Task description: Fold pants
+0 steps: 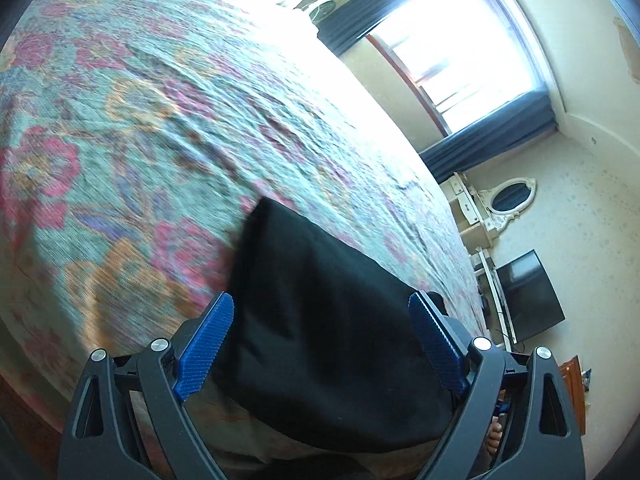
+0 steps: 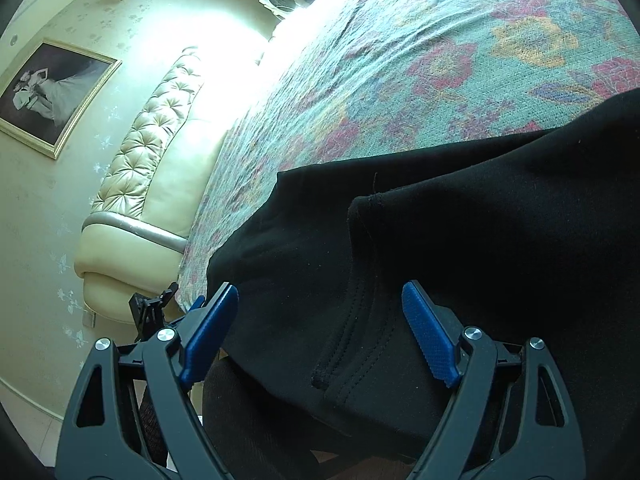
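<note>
Bedroom with pale walls; a bed (image 1: 140,128) under a floral teal-and-pink bedspread (image 2: 440,80) serves as the work surface. The left gripper (image 1: 320,344) has its jaws spread wide and empty, with the black pants (image 1: 328,320) lying between and beyond the blue pads. The right gripper (image 2: 320,332) is likewise wide open, holding nothing, above the pants' stitched band at the bed's edge. Beyond: curtained window (image 1: 460,40), wall mirror (image 1: 510,196), dark screen (image 1: 532,296), tufted headboard (image 2: 152,128), framed picture (image 2: 52,92).

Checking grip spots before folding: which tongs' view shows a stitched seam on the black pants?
The right tongs: a curved stitched seam of the black pants runs between their open fingers. The left tongs show only plain black cloth on the floral bedspread.
</note>
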